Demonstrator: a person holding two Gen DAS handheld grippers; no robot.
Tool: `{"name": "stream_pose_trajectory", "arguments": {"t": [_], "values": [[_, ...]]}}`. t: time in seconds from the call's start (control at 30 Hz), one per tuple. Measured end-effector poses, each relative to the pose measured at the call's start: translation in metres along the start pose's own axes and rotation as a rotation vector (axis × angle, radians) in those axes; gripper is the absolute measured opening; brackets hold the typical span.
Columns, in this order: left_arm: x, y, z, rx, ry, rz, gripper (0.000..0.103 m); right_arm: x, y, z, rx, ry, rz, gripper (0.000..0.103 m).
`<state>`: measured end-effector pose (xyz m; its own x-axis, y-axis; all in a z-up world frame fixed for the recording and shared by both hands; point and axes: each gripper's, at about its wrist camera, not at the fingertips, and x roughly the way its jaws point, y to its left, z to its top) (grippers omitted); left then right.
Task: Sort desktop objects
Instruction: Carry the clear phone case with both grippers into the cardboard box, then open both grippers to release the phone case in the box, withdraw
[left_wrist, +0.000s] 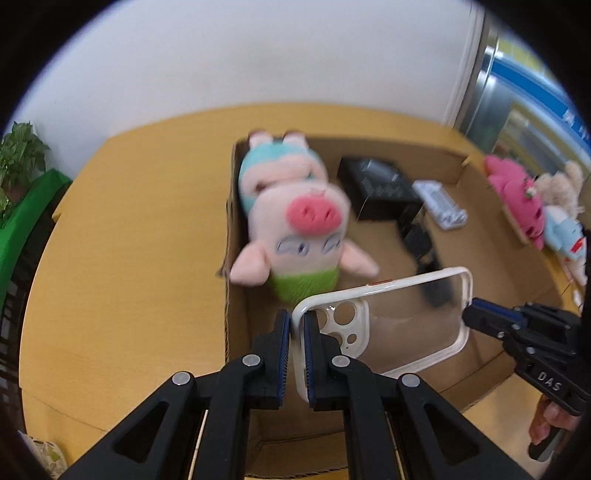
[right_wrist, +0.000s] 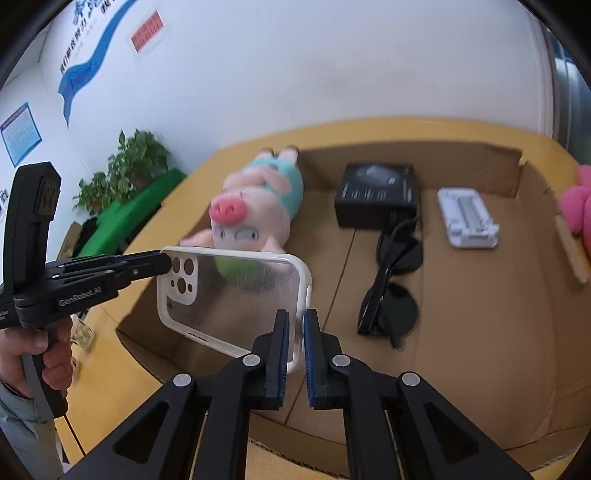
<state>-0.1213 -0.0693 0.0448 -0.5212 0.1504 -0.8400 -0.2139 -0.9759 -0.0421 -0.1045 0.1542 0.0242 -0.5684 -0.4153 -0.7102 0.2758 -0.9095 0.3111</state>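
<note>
A clear phone case with a white rim hangs in the air above an open cardboard box. My left gripper is shut on the case's camera-hole end; it shows in the right wrist view. My right gripper is shut on the opposite end; it shows in the left wrist view. A pink plush pig, a black box, black sunglasses and a white holder lie in the box.
The box sits on a yellow wooden table. Pink and beige plush toys lie at the right beyond the box wall. A potted plant and green cloth stand at the left by the white wall.
</note>
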Motion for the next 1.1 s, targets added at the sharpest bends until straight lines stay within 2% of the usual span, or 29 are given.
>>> {"name": "stream_pose_trajectory", "arguments": {"t": [0.2, 0.33, 0.5, 0.63, 0.7, 0.77, 0.8, 0.83, 0.87, 0.9, 0.93, 0.97, 1.0, 1.03, 1.1], "values": [[0.031, 0.000, -0.009, 0.013, 0.130, 0.058, 0.006, 0.033, -0.004, -0.009, 0.048, 0.151, -0.007, 0.007], [0.036, -0.003, -0.010, 0.035, 0.155, 0.098, 0.006, 0.048, -0.004, -0.017, 0.080, 0.236, -0.004, 0.008], [0.041, -0.005, -0.010, 0.048, 0.179, 0.149, 0.007, 0.055, -0.005, -0.020, 0.098, 0.253, -0.010, 0.009], [0.037, -0.002, -0.008, 0.016, 0.171, 0.145, 0.008, 0.051, -0.007, -0.021, 0.108, 0.240, 0.000, 0.010], [0.029, 0.000, -0.007, -0.010, 0.133, 0.146, 0.011, 0.041, -0.009, -0.020, 0.119, 0.212, 0.022, 0.014], [0.007, 0.000, -0.009, -0.035, 0.044, 0.148, 0.012, 0.022, -0.007, -0.018, 0.114, 0.153, 0.015, 0.038], [-0.004, -0.001, -0.011, -0.041, 0.003, 0.140, 0.012, 0.009, -0.006, -0.016, 0.101, 0.111, 0.012, 0.045], [-0.013, -0.005, -0.012, -0.042, -0.047, 0.123, 0.015, -0.009, -0.004, -0.016, 0.086, 0.054, 0.006, 0.056], [-0.025, -0.011, -0.016, -0.037, -0.099, 0.099, 0.028, -0.023, -0.002, -0.018, 0.070, 0.005, -0.007, 0.065], [-0.039, -0.018, -0.022, -0.027, -0.156, 0.077, 0.039, -0.043, 0.001, -0.022, 0.036, -0.065, -0.039, 0.069], [-0.051, -0.026, -0.029, -0.019, -0.214, 0.060, 0.064, -0.057, 0.002, -0.025, 0.005, -0.117, -0.075, 0.078], [-0.063, -0.035, -0.038, -0.014, -0.283, 0.047, 0.081, -0.071, 0.005, -0.031, -0.037, -0.181, -0.130, 0.087], [-0.072, -0.044, -0.047, -0.010, -0.352, 0.036, 0.082, -0.081, 0.006, -0.033, -0.067, -0.232, -0.179, 0.091], [-0.077, -0.052, -0.055, -0.005, -0.402, 0.031, 0.082, -0.092, 0.006, -0.042, -0.102, -0.298, -0.244, 0.102], [-0.077, -0.068, -0.070, 0.000, -0.455, 0.048, 0.082, -0.103, 0.000, -0.058, -0.134, -0.375, -0.320, 0.103]]}}
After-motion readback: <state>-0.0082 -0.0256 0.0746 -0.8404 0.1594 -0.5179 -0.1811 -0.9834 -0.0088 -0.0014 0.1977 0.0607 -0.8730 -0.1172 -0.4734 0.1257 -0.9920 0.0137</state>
